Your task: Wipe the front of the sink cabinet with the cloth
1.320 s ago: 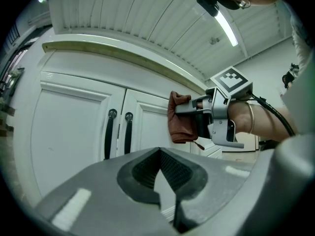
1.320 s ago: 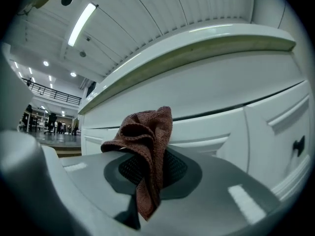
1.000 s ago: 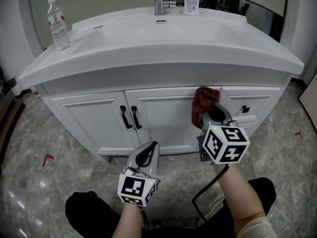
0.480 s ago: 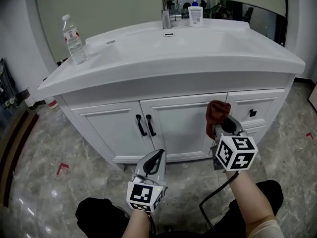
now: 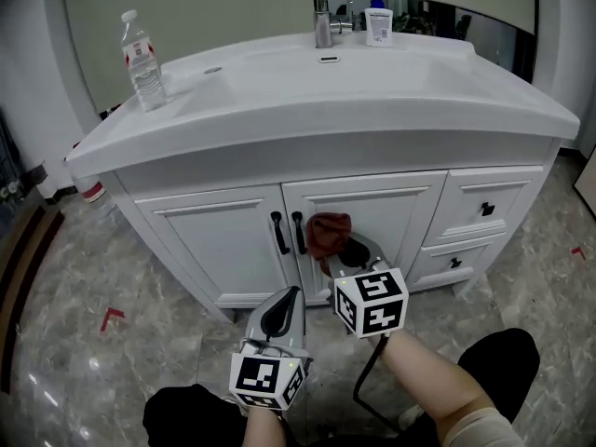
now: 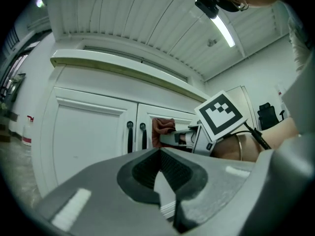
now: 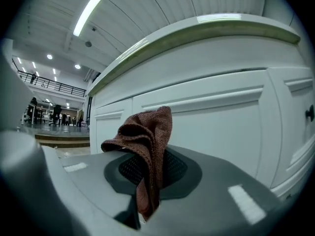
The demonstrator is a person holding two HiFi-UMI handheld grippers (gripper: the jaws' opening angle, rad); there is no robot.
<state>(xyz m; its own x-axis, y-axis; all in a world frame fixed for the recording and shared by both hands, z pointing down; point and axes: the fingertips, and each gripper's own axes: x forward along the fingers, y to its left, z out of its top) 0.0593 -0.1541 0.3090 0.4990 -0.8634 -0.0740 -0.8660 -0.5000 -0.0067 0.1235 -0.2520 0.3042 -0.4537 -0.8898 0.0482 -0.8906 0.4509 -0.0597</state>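
Right gripper (image 5: 343, 250) jaws pinch the cloth (image 5: 328, 232) (its contact with the cabinet (image 5: 214, 242) unclear); left gripper (image 5: 289, 296) jaws together.

A clear water bottle (image 5: 142, 59) stands upright far ahead of the left claw (image 5: 290, 293) and off to its left. A chrome faucet (image 5: 322, 12) rises well beyond the right claw (image 5: 341, 250), almost straight ahead, with a white pump bottle (image 5: 378, 21) just to the faucet's right. On the grey marbled floor (image 5: 56, 343), a red tape mark (image 5: 112, 318) lies well left of the left claw.
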